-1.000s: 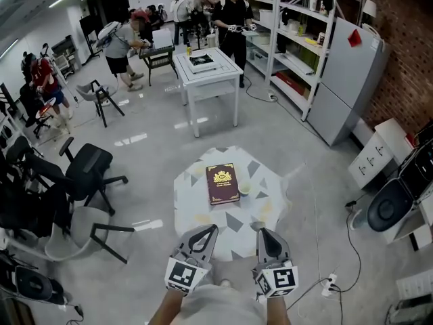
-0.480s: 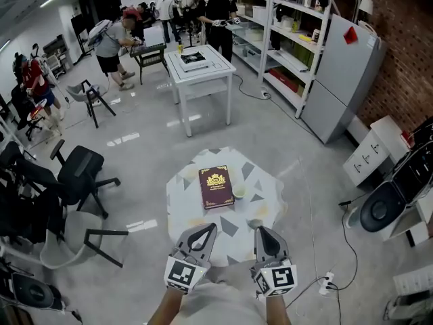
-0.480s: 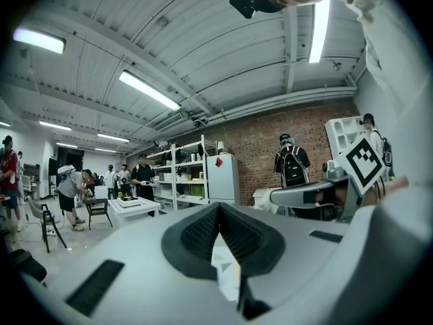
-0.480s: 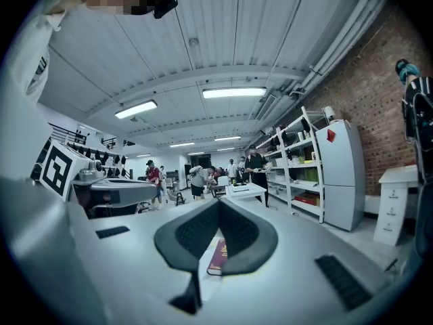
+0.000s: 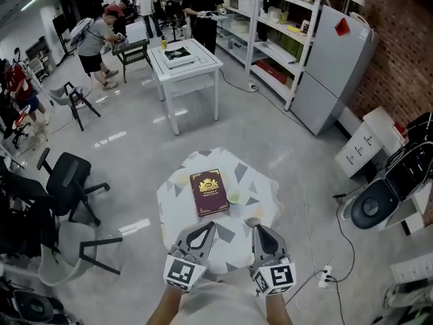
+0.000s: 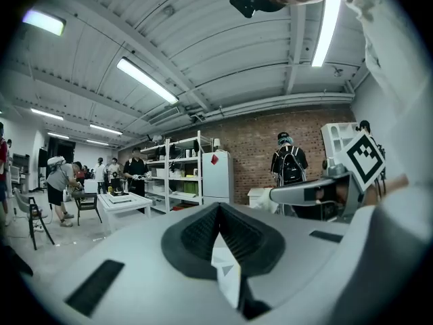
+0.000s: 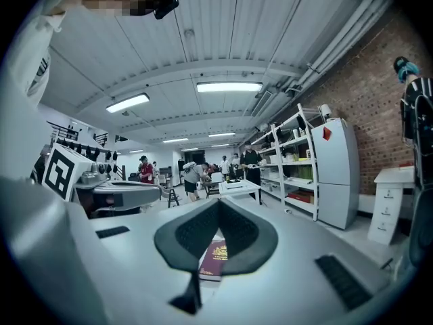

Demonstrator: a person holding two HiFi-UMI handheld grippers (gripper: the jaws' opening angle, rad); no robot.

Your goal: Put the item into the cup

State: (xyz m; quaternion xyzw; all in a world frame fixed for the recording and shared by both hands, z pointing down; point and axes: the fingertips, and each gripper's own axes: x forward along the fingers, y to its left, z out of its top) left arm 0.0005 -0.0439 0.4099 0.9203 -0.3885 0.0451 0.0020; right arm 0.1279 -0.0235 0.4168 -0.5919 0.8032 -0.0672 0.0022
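Maroon book (image 5: pixel 208 191), hard cover with gold emblem, lies flat at centre of a small round table (image 5: pixel 177 212). The table's cloth is white, printed with grey triangles. Cup (image 5: pixel 234 196): small, pale, round rim, stands just right of the book. A small pale item (image 5: pixel 252 221) sits on the cloth near the table's near right edge, apart from the cup; too small to tell its shape.

Left gripper (image 5: pixel 210 227): grey moulded shell, ribbed black pads, tips pressed together, nothing between them. Only patterned cloth shows through the diamond-shaped gap behind the tips. Right gripper (image 5: pixel 258 229): same build, tips also meeting, empty; the book shows through its gap. Both hang side by side over the table's near edge, the right tip just near of the item. Marker cubes sit at their rear.

Far off: a white square table (image 5: pixel 186 63), metal shelving (image 5: pixel 270 39), and a grey fridge (image 5: pixel 331 73) on the right against brick.

Against half a second ago: table, book and cup sit slightly left and lower in the head view. The white table has slid left. Both grippers keep the same place and stay closed.
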